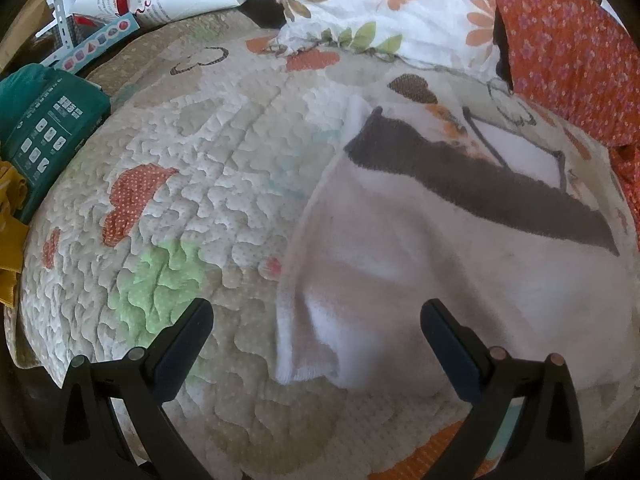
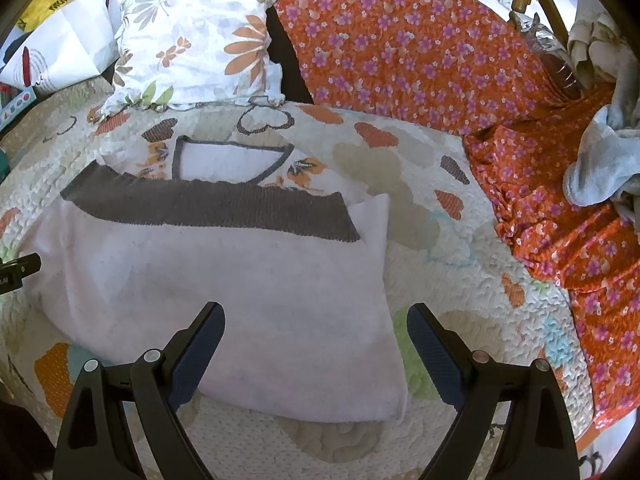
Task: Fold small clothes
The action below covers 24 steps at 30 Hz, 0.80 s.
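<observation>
- Left wrist view: teal package (image 1: 44,128) at 9 o'clock on the quilt's (image 1: 192,184) edge, mustard cloth (image 1: 10,216) just below it.
- Left gripper (image 1: 316,334) at 6 o'clock, fingers spread wide, holding nothing; white garment (image 1: 460,280) with a dark brown band (image 1: 480,184) lies flat on the quilt, its near corner between the fingers.
- Floral pillow (image 1: 380,4) at 12 o'clock, orange flowered cloth (image 1: 572,56) at 2 o'clock.
- Right wrist view: same garment (image 2: 224,276) fills centre-left, brown band across its far edge at 11 o'clock.
- Right gripper (image 2: 316,334) at 6 o'clock, fingers spread, empty, over the garment's near right corner.
- Pale blue bundle (image 2: 604,164) at 3 o'clock on the orange cloth.
</observation>
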Each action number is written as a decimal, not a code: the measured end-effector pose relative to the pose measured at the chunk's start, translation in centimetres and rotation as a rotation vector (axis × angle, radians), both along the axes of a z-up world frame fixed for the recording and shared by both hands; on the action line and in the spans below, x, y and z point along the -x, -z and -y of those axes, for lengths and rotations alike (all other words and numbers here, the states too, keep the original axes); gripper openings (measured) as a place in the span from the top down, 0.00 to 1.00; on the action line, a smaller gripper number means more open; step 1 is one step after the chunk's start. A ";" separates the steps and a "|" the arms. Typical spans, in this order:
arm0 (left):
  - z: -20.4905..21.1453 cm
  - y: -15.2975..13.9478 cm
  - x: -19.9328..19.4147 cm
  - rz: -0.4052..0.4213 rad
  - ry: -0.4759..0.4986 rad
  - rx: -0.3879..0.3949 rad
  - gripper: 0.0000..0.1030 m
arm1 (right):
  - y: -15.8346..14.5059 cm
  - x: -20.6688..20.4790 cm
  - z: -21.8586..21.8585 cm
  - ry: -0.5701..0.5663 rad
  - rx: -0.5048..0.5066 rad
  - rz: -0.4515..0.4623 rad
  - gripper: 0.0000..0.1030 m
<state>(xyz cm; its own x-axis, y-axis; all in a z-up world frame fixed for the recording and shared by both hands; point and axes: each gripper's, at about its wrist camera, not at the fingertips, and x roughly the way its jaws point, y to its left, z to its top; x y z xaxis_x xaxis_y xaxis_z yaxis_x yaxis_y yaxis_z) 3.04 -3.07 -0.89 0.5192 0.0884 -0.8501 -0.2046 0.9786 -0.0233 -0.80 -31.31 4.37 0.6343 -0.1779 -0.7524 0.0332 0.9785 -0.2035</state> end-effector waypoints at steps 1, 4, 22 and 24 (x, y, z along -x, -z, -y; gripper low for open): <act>0.0 0.2 -0.1 -0.005 0.000 0.000 0.00 | 0.0 -0.1 0.0 0.000 0.000 -0.002 0.08; -0.2 0.9 -0.5 -0.028 -0.001 0.018 0.00 | 0.2 -0.2 0.0 -0.002 0.000 -0.007 0.08; -5.2 1.6 -0.7 -0.057 -0.164 0.030 0.00 | 0.9 -0.7 0.2 -0.010 0.006 -0.037 0.08; -5.4 1.7 -0.6 -0.062 -0.171 0.036 0.00 | 0.9 -0.6 0.0 -0.014 0.012 -0.036 0.08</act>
<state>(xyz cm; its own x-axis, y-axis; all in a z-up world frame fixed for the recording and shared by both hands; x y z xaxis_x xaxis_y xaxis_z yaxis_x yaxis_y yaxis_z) 3.60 2.37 -2.54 0.4459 0.1402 -0.8840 -0.3704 0.9280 -0.0396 -0.20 -31.34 3.47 0.6090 -0.1789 -0.7727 0.0122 0.9762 -0.2164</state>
